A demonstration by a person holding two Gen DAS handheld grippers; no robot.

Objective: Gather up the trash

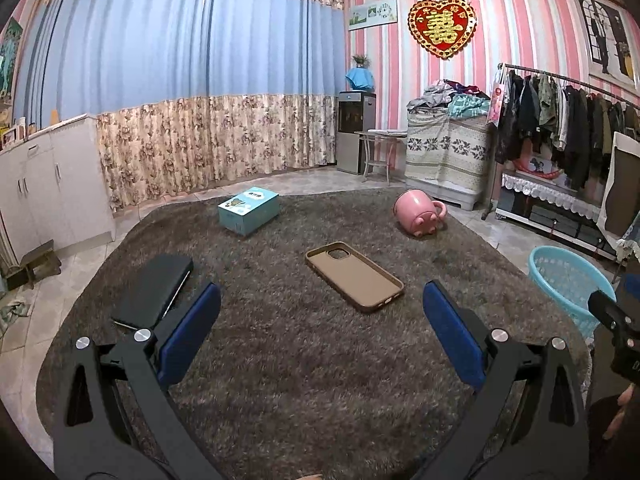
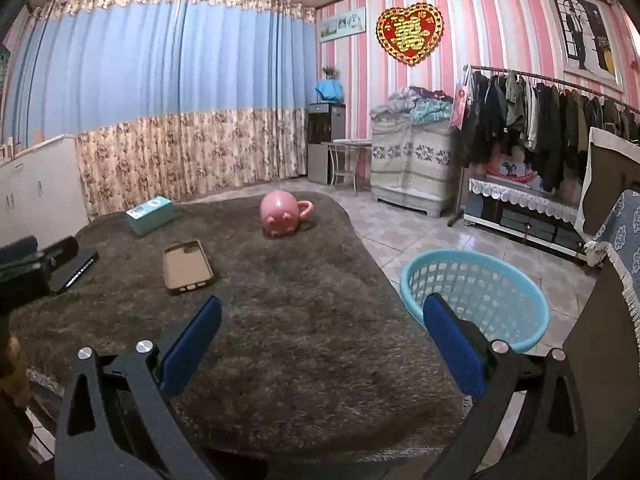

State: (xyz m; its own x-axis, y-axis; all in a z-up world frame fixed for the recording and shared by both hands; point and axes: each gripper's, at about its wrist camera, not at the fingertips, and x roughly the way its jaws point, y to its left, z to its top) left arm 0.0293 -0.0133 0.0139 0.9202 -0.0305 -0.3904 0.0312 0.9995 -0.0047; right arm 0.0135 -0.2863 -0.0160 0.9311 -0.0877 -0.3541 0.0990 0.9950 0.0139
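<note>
On a shaggy brown rug point(image 1: 300, 360) lie a tan phone case point(image 1: 354, 276), a teal box point(image 1: 248, 210), a pink pig-shaped mug point(image 1: 418, 212) tipped on its side, and a black flat case point(image 1: 154, 292). My left gripper point(image 1: 322, 300) hovers open above the rug, just short of the phone case. My right gripper point(image 2: 322, 312) also stands open with nothing between its fingers, over the rug's right part. A light-blue basket point(image 2: 476, 292) sits on the tiled floor beside the rug, behind the right finger. The same phone case point(image 2: 187, 266), mug point(image 2: 280, 214) and box point(image 2: 150, 210) show in the right wrist view.
White cabinets point(image 1: 48, 184) line the left wall beneath blue and floral curtains. A water dispenser point(image 1: 356, 132), a small stool, a cloth-covered cabinet point(image 1: 448, 152) and a clothes rack point(image 1: 560, 120) stand at the back right. The other gripper's body point(image 1: 616, 328) is at the right edge.
</note>
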